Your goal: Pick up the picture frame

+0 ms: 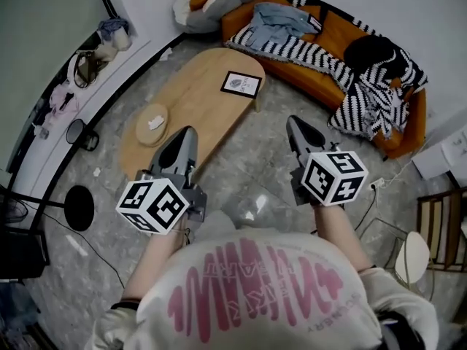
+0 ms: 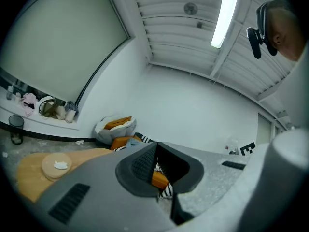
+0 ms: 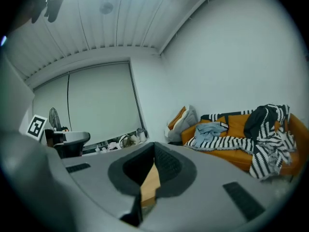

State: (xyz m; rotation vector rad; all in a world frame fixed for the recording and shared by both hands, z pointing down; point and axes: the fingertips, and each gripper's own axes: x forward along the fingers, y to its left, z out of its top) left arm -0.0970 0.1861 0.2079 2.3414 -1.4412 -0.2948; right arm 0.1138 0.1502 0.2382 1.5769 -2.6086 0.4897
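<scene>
The picture frame, black-edged with a white mat, lies flat near the far end of the oval wooden coffee table. It appears in the head view only. Both grippers are held over the floor on the near side of the table, pointing towards it. My left gripper is shut and empty, its tip at the table's near edge. My right gripper is shut and empty, to the right of the table and nearer than the frame. In the left gripper view the left gripper has its jaws together, as does the right gripper in the right gripper view.
A round wooden plate with a white scrap sits on the table's near left part. An orange sofa with a striped blanket and blue clothing stands behind. A windowsill with clutter runs along the left. A white stool stands at the right.
</scene>
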